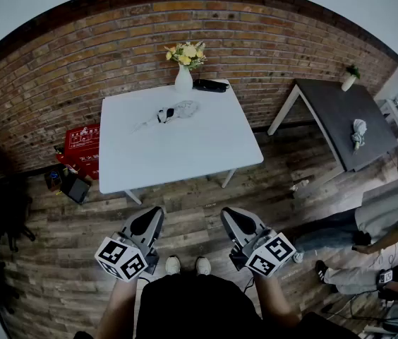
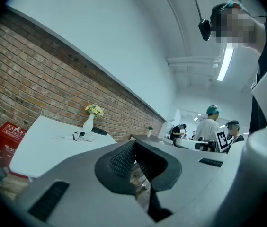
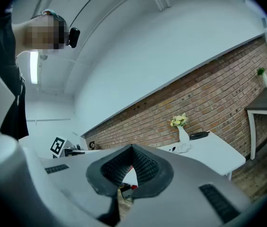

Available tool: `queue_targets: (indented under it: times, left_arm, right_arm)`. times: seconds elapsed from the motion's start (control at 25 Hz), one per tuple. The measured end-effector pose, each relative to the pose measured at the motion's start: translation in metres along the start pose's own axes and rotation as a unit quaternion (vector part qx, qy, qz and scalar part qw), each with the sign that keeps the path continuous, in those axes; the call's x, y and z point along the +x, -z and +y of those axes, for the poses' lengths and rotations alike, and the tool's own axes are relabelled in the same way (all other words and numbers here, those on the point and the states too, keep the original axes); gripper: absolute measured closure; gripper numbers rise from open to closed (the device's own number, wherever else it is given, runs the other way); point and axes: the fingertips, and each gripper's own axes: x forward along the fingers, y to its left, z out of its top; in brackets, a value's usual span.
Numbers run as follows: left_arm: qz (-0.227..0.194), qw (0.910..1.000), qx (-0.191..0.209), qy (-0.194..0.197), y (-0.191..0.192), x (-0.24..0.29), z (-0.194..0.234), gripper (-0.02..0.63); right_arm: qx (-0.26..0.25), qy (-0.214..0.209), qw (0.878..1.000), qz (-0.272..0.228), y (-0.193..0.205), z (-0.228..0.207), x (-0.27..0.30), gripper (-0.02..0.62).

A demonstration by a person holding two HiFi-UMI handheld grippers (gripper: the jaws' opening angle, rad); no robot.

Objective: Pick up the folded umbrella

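Note:
The folded umbrella, pale grey with a black strap, lies on the white table near its far side. It also shows small and distant in the left gripper view and the right gripper view. My left gripper and right gripper hover side by side over the wooden floor. Both are short of the table's near edge and well away from the umbrella. In each gripper view the jaws meet at their tips, left gripper and right gripper, with nothing between them.
A white vase of yellow flowers and a black object stand behind the umbrella by the brick wall. A dark table stands to the right, with people seated near it. A red box sits on the floor at the left.

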Motion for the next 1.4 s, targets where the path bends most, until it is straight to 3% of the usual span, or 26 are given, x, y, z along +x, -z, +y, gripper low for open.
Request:
queue_targets:
  times: [0.8,1.4]
  left_arm:
    - [0.002,0.9999,-0.003,0.015,-0.007,-0.010,0.035,0.592]
    - [0.001,0.9998,-0.015,0.012,-0.002,-0.054,0.079,0.592]
  right_arm:
    - [0.014,0.031,0.999,-0.018,0.003,0.008,0.027,0.573]
    - [0.015,0.043,0.999,-0.001,0.026,0.047,0.051,0.573]
